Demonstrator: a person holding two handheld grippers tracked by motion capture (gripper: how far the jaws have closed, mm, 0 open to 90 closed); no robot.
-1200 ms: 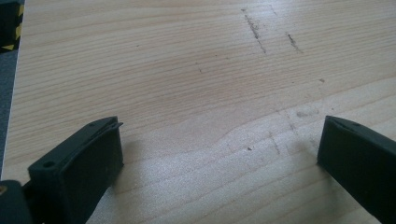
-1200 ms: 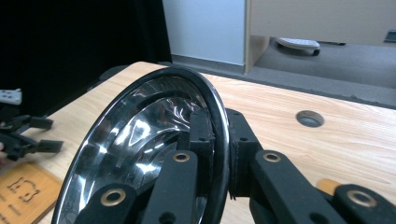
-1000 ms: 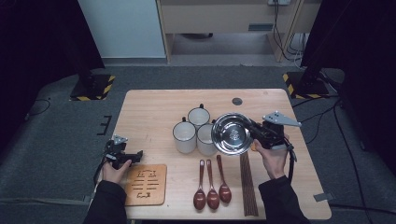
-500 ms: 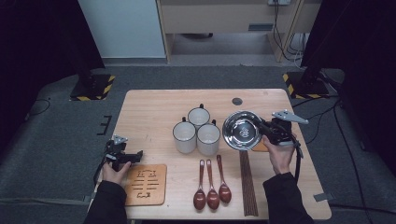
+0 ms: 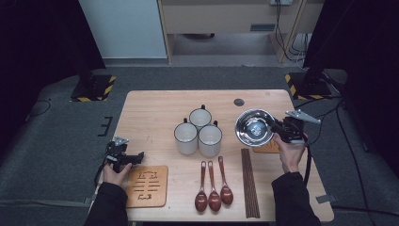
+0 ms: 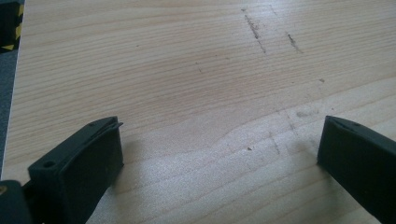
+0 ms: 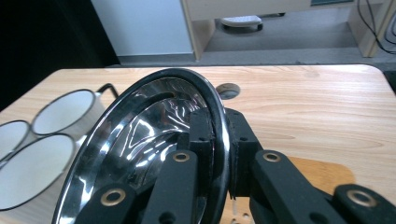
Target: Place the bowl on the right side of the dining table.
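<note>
We see our right gripper (image 5: 281, 128) clamped on the rim of the shiny round steel bowl (image 5: 254, 127), held tilted above the wooden table (image 5: 155, 106), right of three white enamel mugs (image 5: 199, 131). Our left gripper (image 5: 137, 157) rests with jaws wide apart, holding nothing.

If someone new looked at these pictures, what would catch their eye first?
The shiny steel bowl, clamped by its rim in the right gripper over the table's right side. Next, three white mugs clustered mid-table, with three wooden spoons and chopsticks below.
</note>
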